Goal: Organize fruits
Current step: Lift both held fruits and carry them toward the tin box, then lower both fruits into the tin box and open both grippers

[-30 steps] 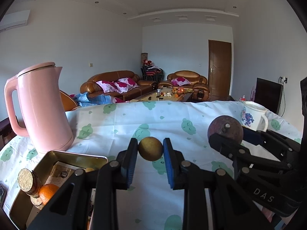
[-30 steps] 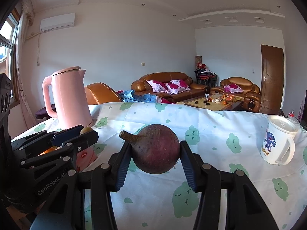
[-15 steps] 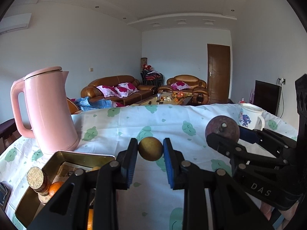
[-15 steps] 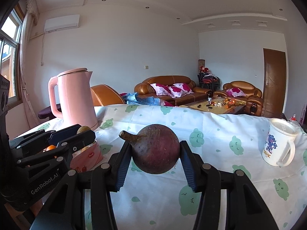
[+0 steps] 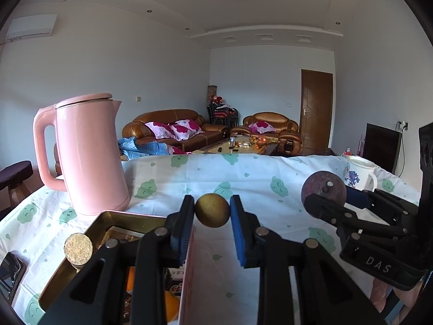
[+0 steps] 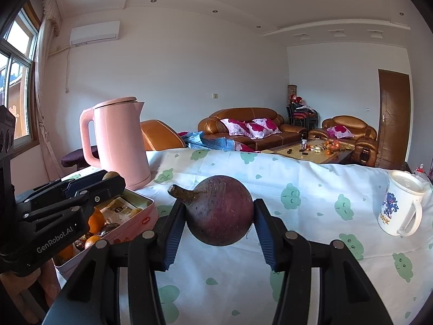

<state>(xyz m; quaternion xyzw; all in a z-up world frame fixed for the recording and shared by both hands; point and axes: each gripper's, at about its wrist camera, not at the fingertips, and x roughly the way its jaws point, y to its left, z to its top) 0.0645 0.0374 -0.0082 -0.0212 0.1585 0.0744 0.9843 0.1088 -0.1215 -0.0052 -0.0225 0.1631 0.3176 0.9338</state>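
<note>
a small brownish-yellow fruit [image 5: 212, 210] is clamped between the blue pads of the left gripper [image 5: 212, 211], held in the air just past the right wall of the pink tin [image 6: 146, 220], which already holds oranges and packets. a dark purple stemmed fruit [image 6: 219, 210] is pinched in the right gripper [image 6: 219, 214], above the patterned tablecloth [image 6: 311, 189]. the small fruit is gripped only at its sides, so it could be squeezed out and rolled off the cloth. the pink kettle [image 5: 89, 157] is just behind the tin and could be knocked. the two grippers are held near each other and could be bumped together.
</note>
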